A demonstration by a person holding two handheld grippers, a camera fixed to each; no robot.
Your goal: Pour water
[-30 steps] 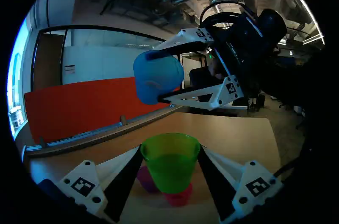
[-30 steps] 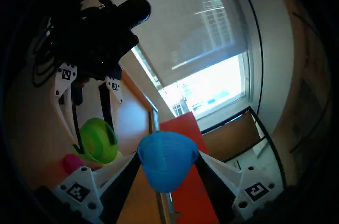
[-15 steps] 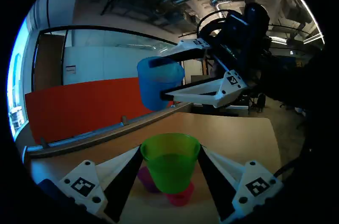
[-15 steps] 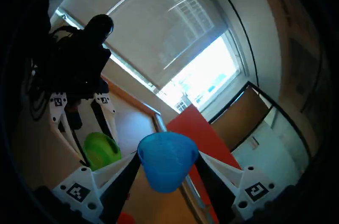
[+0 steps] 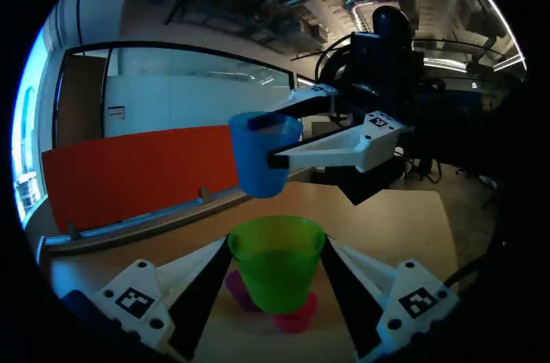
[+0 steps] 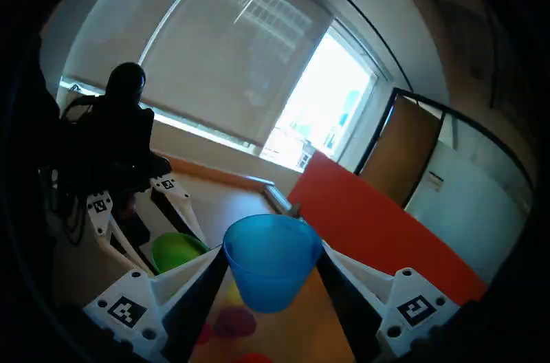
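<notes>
While aloft, blue cup (image 5: 263,155) nearly upright

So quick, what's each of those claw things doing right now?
Left gripper: closed, holding the green cup.
Right gripper: closed, holding the blue cup.

Left gripper view: rides behind the left gripper (image 5: 275,245), right up against the translucent green plastic cup (image 5: 276,267), facing level past it to the orange-red wall panel (image 5: 137,170).
Right gripper view: rides behind the right gripper (image 6: 272,249), farther from the green cup, which sits low at left; faces the bright window (image 6: 323,108).
Shared: green cup, translucent blue plastic cup (image 5: 263,153), panel.
</notes>
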